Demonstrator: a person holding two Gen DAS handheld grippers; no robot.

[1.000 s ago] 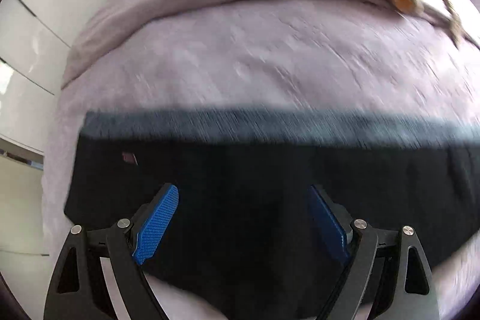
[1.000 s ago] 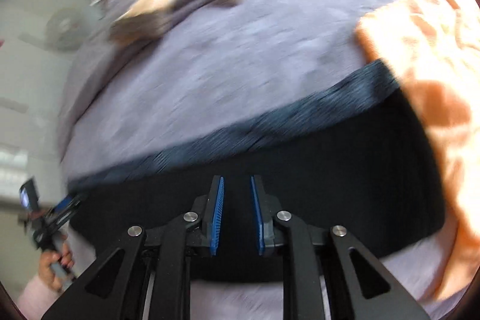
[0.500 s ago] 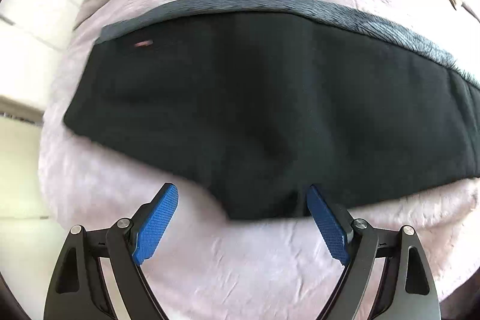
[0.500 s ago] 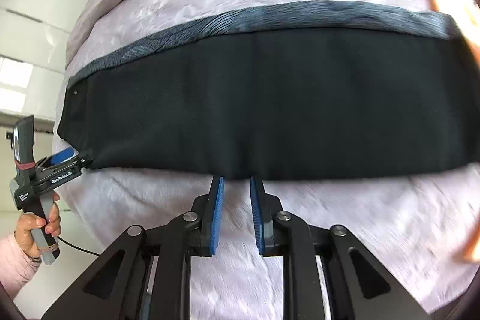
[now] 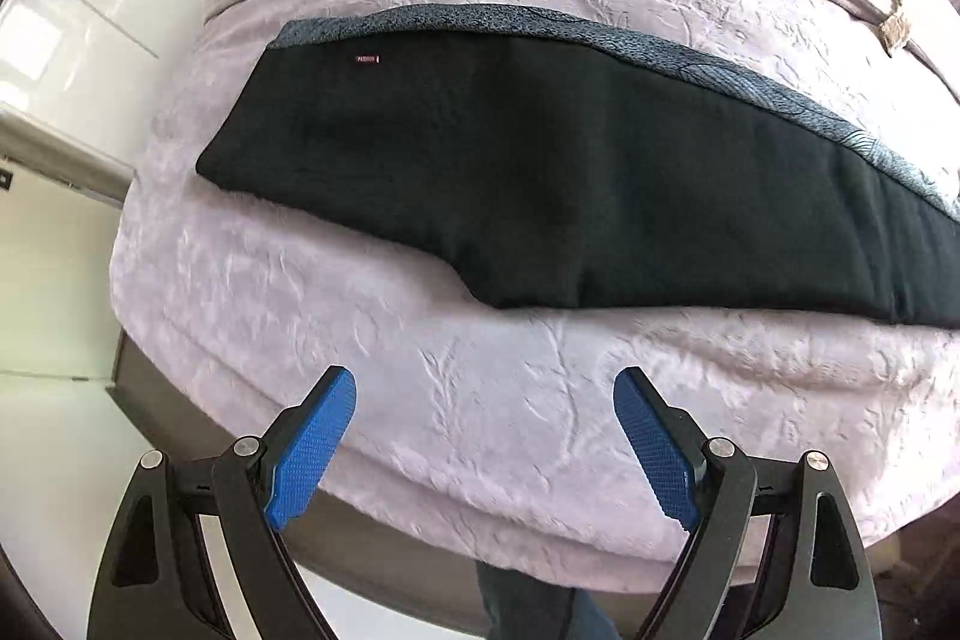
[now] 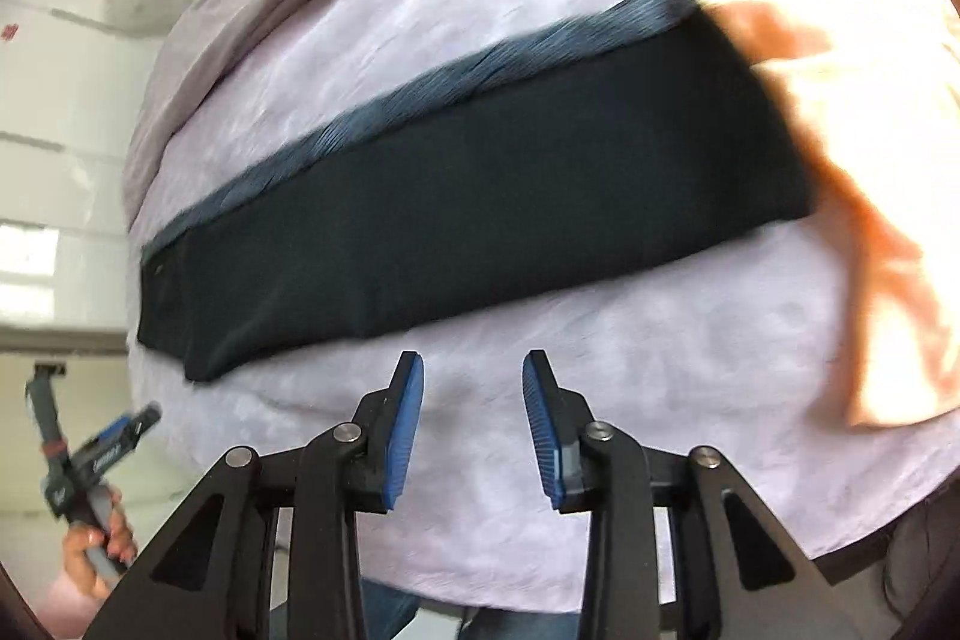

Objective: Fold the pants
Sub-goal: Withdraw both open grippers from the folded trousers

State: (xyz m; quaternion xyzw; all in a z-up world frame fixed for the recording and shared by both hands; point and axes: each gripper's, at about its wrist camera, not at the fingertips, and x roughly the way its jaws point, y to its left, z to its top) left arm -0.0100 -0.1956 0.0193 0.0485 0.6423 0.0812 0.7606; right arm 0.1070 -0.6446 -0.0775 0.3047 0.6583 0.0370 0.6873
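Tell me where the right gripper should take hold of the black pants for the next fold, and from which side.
Probably the leg end of the black pants, at their right end beside the orange cloth, near corner. The pants lie flat in a long strip across the bed, so bring the open right gripper in low from the near edge, one finger sliding under the hem.
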